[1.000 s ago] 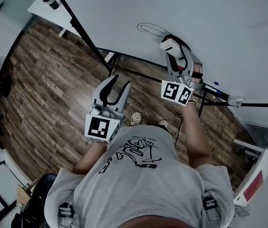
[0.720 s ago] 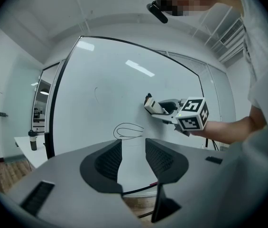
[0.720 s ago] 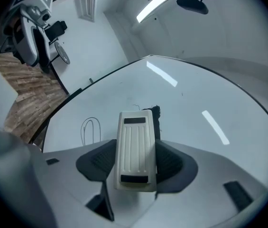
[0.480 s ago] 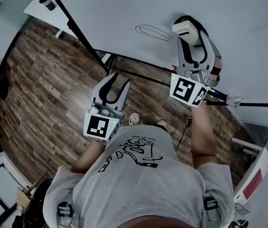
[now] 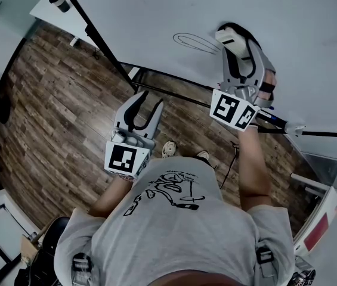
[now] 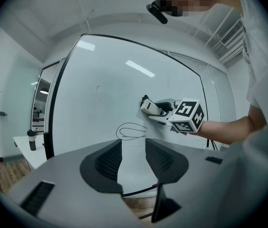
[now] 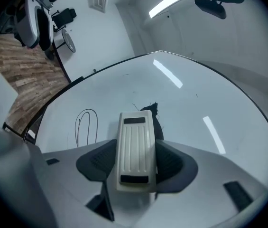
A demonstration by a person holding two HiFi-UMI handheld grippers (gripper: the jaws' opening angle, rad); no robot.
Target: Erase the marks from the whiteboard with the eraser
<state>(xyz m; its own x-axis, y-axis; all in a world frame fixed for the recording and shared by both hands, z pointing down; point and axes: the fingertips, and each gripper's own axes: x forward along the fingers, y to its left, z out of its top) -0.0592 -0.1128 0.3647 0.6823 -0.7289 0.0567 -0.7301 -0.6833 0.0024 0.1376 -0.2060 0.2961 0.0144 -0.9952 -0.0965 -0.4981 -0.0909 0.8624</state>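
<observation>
The whiteboard (image 5: 156, 11) stands in front of me with a thin looped pen mark (image 5: 195, 41) low on it. My right gripper (image 5: 244, 52) is shut on the white ribbed eraser (image 5: 230, 37), which is held against the board just right of and above the loop. In the right gripper view the eraser (image 7: 134, 137) fills the jaws of the right gripper (image 7: 136, 149). A dark scribble (image 7: 153, 108) shows just past its tip, and the loop (image 7: 86, 125) lies to its left. My left gripper (image 5: 150, 104) hangs open and empty, away from the board. Seen from the left gripper (image 6: 131, 158), the loop (image 6: 131, 129) and the eraser (image 6: 150, 107) lie ahead.
The board's black frame (image 5: 96, 37) and stand bars run down to the wood floor (image 5: 55, 112). A tray ledge with a marker (image 5: 275, 117) sits at the board's lower right. A white table with a cup (image 5: 61, 0) is at the far left.
My right gripper has carried the eraser up the board, from the loop's right end to a spot higher and slightly right. The left gripper has stayed still.
</observation>
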